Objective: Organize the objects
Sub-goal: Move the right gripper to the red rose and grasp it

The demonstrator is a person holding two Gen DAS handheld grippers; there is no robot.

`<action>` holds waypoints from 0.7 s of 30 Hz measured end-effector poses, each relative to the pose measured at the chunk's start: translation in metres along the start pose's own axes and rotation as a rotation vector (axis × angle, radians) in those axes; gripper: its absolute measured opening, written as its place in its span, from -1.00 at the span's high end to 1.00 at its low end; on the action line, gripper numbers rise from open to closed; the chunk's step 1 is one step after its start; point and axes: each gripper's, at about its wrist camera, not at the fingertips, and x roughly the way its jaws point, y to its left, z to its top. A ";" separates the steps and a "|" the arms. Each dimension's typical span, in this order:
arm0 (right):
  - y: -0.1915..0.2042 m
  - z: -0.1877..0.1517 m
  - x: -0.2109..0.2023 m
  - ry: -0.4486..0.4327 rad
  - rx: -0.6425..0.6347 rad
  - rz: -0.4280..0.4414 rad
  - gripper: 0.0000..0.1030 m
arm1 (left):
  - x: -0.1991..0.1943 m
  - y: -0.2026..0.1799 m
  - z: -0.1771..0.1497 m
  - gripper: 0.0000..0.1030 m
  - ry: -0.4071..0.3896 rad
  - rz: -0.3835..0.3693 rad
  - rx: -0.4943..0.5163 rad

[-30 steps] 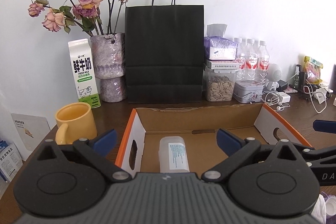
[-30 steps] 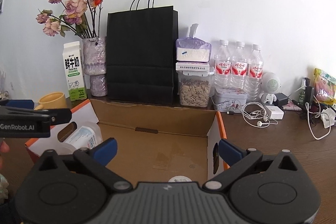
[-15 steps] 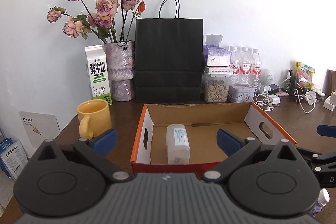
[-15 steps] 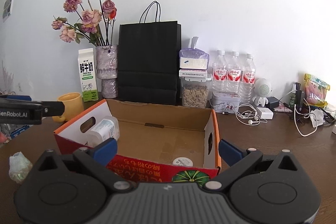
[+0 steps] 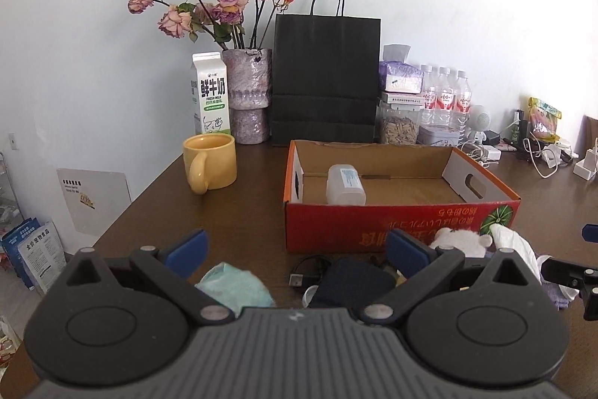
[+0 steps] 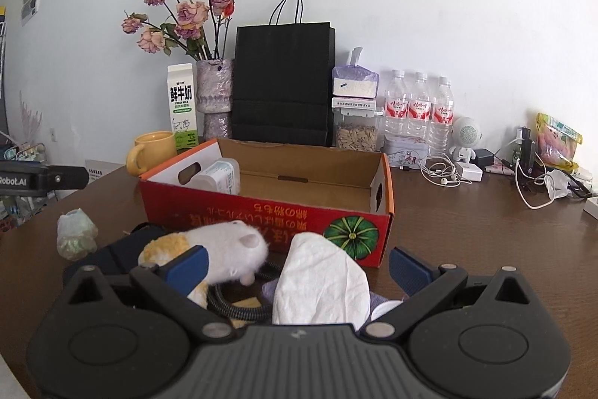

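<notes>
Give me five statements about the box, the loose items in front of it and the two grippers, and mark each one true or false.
1. A white plastic bottle lies inside the cardboard box. True.
2. The plush toy is already in the box. False: it lies on the table in front of the box.
3. The left gripper is shut on the yellow mug. False: it is open and holds nothing; the mug stands apart, left of the box.
4. The right gripper is open, with a white crumpled tissue below its fingers. True.
5. The black paper bag lies flat on the table. False: it stands upright against the wall behind the box.
</notes>
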 end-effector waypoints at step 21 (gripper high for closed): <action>0.041 -0.053 0.002 0.134 -0.086 0.116 -0.68 | -0.026 0.020 -0.063 -1.00 0.123 -0.007 -0.017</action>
